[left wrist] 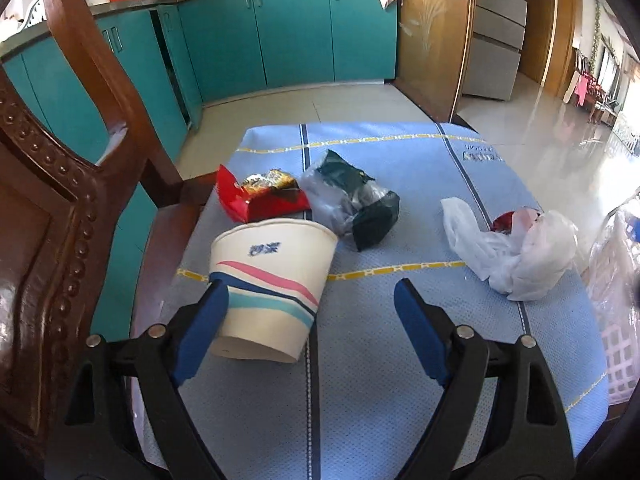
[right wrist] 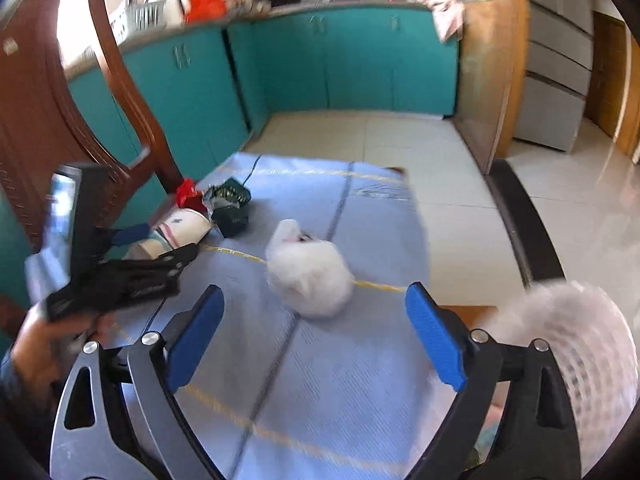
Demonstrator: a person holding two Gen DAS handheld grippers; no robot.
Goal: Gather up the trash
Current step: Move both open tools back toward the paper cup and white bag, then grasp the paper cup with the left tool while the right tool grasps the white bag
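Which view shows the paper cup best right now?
Left wrist: the paper cup lies sharp and close, tipped on its side between the open left gripper's fingers. The right wrist view shows it small, blurred and partly hidden.

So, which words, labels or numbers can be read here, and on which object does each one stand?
Paper cup: two blue printed characters near the rim, too blurred to read.
Blue tablecloth: grey lettering at the far right corner, upside down, too small to read.
Red snack wrapper: no readable text.

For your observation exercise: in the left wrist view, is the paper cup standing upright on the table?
No, the paper cup lies tipped on its side on the blue cloth.
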